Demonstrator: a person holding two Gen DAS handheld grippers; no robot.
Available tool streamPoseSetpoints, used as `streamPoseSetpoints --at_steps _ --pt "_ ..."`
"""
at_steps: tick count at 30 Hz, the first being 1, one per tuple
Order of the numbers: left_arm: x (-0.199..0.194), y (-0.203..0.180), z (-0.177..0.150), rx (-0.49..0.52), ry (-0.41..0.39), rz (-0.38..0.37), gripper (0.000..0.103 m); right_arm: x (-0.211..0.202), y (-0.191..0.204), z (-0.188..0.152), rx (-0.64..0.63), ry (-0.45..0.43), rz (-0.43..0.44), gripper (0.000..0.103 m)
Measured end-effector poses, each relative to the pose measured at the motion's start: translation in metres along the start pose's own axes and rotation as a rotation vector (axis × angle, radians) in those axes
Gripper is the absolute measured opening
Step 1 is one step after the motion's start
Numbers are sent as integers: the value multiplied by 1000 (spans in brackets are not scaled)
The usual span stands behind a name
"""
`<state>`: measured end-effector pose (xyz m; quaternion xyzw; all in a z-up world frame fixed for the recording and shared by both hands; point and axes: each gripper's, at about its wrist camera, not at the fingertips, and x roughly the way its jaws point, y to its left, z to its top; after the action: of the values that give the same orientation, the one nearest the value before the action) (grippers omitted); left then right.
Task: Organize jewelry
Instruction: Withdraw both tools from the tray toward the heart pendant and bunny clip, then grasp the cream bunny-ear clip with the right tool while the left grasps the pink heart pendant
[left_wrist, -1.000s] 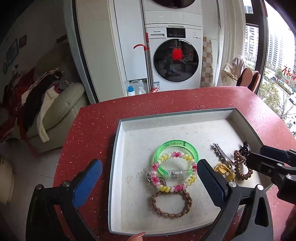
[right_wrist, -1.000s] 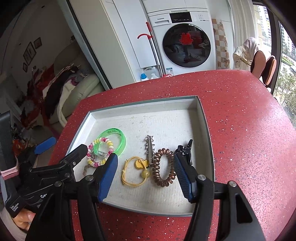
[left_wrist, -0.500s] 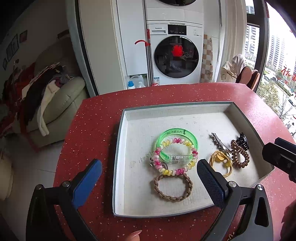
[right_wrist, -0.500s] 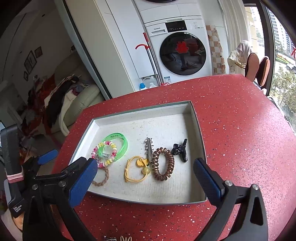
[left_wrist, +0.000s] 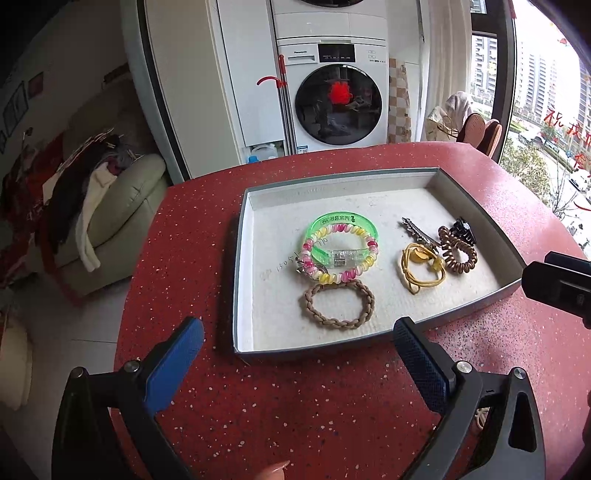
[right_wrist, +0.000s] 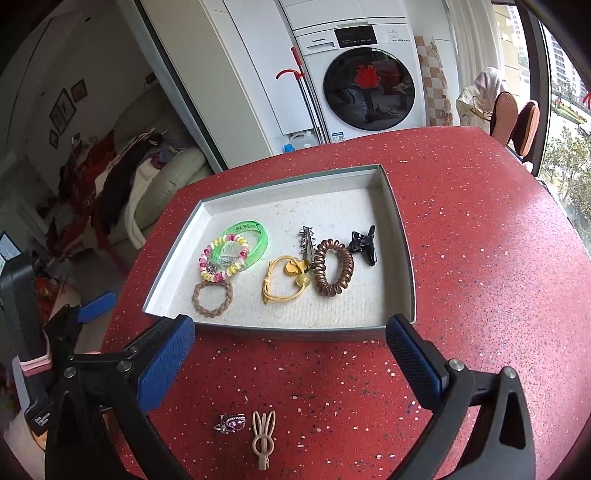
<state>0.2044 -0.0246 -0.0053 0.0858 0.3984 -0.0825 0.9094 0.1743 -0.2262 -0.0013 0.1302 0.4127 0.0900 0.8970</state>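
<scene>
A grey tray (left_wrist: 238, 258) (right_wrist: 402, 236) on the red table holds a green bangle (left_wrist: 343, 225) (right_wrist: 258, 240), a pink-yellow bead bracelet (left_wrist: 317, 273), a braided brown hair tie (left_wrist: 338, 321) (right_wrist: 212, 310), a yellow cord tie (left_wrist: 421, 280) (right_wrist: 280, 291), a silver clip (left_wrist: 417, 230), a brown coil tie (left_wrist: 458, 254) (right_wrist: 332, 273) and a black claw clip (right_wrist: 364, 243). A beige hair clip (right_wrist: 263, 435) and a small sparkly clip (right_wrist: 231, 422) lie on the table in front of the tray. My left gripper (left_wrist: 295, 365) and right gripper (right_wrist: 290, 354) are open and empty, near the tray's front edge.
The red speckled table (right_wrist: 480, 258) is round-edged, with floor and a sofa (left_wrist: 122, 206) beyond its left side. A washing machine (left_wrist: 336, 99) stands behind. Chairs (right_wrist: 513, 118) and a window are at the far right.
Both grippers have pulled back from over the tray toward the near edge of the table. The right gripper has opened wider. The two clips on the table have come into view.
</scene>
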Motion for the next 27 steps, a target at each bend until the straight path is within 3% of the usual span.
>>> streamPoseSetpoints --at_steps 16,25,27 --pt "-10 -4 -56 17 81 -44 103 -4 0 -74 -41 125 -54 103" --pt "-10 -2 -70 25 105 -46 103 -1 15 -90 -113 138 -93 103" --pt "-10 0 -71 18 106 -44 103 0 20 -92 -132 136 -95 98"
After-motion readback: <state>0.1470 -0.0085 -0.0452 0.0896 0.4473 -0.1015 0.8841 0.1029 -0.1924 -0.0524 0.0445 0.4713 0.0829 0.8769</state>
